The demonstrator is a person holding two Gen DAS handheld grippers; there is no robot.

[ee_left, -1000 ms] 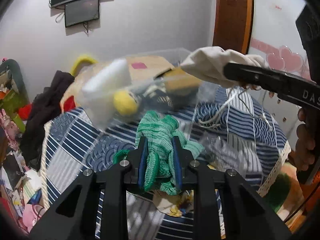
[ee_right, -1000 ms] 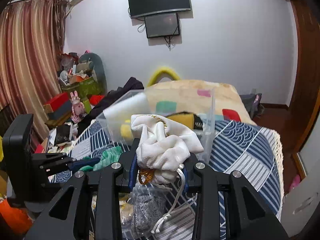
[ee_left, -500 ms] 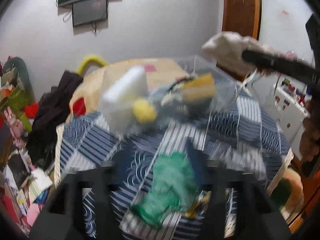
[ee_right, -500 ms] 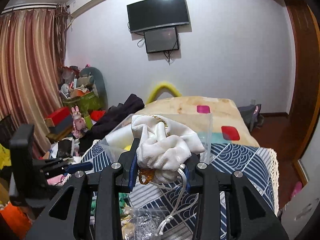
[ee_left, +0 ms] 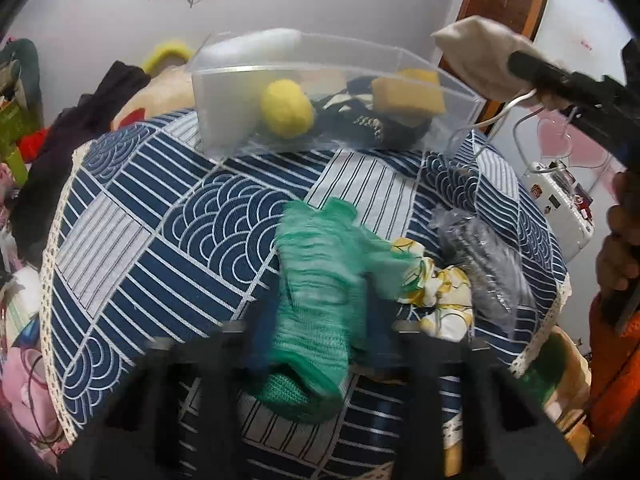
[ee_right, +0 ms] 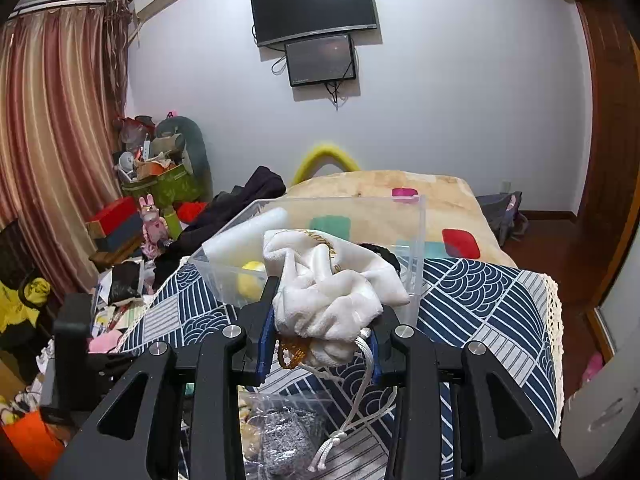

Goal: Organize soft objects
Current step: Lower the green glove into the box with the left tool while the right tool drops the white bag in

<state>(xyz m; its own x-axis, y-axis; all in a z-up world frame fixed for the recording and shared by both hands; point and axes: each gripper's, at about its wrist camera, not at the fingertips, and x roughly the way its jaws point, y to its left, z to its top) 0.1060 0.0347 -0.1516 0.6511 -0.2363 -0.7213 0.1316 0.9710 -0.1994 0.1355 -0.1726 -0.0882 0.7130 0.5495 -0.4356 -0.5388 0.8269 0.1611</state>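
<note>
Right claw (ee_right: 322, 344) clamps the white drawstring pouch (ee_right: 328, 284), clear bin (ee_right: 316, 236) just ahead and below. Risk: its dangling cord (ee_right: 352, 412) snags the bin wall on release. Left claw (ee_left: 316, 320) is motion-blurred, seems closed on the green knit glove (ee_left: 316, 284) above the counter (ee_left: 160, 220), grip looks marginal.

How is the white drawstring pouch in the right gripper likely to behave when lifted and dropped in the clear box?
The pouch is probably floppy: it bunches between the fingers. Its cords dangle and may snag the box.
</note>
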